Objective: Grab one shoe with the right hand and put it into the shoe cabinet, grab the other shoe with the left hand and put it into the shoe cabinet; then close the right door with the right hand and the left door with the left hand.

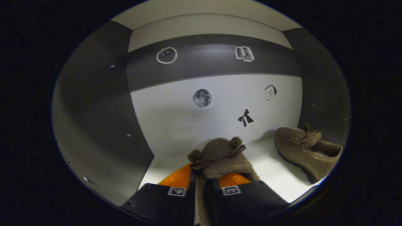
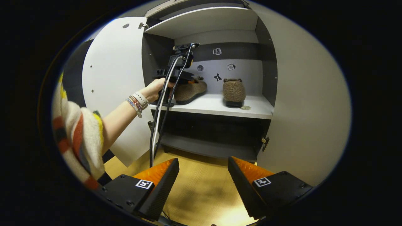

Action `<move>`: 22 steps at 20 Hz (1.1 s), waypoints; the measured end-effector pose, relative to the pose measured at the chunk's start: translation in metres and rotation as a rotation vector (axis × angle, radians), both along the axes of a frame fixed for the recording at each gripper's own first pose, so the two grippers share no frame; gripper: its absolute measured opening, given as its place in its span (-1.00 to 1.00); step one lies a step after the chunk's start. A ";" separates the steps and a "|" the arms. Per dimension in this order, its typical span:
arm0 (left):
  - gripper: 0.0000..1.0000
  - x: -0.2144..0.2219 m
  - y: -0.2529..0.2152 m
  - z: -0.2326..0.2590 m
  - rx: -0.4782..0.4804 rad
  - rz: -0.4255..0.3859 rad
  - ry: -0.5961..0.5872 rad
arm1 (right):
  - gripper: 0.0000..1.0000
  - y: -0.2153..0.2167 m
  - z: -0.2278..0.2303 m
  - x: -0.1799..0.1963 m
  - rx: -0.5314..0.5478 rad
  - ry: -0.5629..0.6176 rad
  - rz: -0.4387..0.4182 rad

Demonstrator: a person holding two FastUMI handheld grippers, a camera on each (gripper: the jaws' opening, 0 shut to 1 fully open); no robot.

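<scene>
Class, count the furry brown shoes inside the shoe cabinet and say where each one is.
2. One shoe is on the left of the white shelf, clamped in the left gripper. The other shoe stands free to its right.

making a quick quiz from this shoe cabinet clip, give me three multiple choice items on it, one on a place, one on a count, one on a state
1. Where is the shoe that is free of any claw?
A. on the wooden floor
B. on the white shelf
C. on the cabinet's top

2. How many shoes are inside the cabinet?
A. one
B. two
C. three

3. How are the cabinet doors?
A. both open
B. both shut
C. one open, one shut

Key:
1 B: the free shoe sits alone on the white shelf.
2 B: it and the held shoe, gripped by the left claw, are in there.
3 A: the left door and the right door are swung wide, while the right claw is open over the floor.
</scene>
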State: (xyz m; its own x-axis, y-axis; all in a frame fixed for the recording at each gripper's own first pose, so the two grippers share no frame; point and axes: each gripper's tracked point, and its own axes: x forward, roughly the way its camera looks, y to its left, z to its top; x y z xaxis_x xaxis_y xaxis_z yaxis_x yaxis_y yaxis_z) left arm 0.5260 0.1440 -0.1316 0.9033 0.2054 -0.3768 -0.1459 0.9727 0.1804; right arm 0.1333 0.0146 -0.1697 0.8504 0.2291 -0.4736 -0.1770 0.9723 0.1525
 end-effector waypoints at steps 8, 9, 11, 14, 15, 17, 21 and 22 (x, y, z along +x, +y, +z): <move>0.85 -0.027 0.024 0.012 0.042 0.044 -0.012 | 1.00 0.009 0.008 0.000 -0.005 -0.028 0.046; 0.87 -0.032 0.026 0.014 0.053 0.044 -0.012 | 1.00 0.009 0.009 -0.001 -0.004 -0.032 0.043; 0.87 -0.040 0.029 0.015 0.067 0.040 -0.002 | 1.00 0.010 0.012 -0.003 -0.002 -0.037 0.040; 0.88 -0.047 0.020 0.012 0.025 0.005 0.027 | 1.00 0.013 0.015 -0.011 -0.013 -0.044 0.040; 0.88 -0.049 0.018 0.012 0.013 -0.004 0.031 | 1.00 0.013 0.017 -0.015 -0.020 -0.051 0.044; 0.86 -0.054 0.015 0.018 0.013 -0.011 0.030 | 1.00 0.012 0.020 -0.027 -0.036 -0.068 0.043; 0.92 -0.075 0.004 0.035 -0.027 -0.025 -0.002 | 1.00 0.013 0.024 -0.034 -0.027 -0.082 0.033; 0.92 -0.083 0.000 0.041 -0.045 -0.023 -0.020 | 1.00 0.012 0.027 -0.036 -0.028 -0.091 0.032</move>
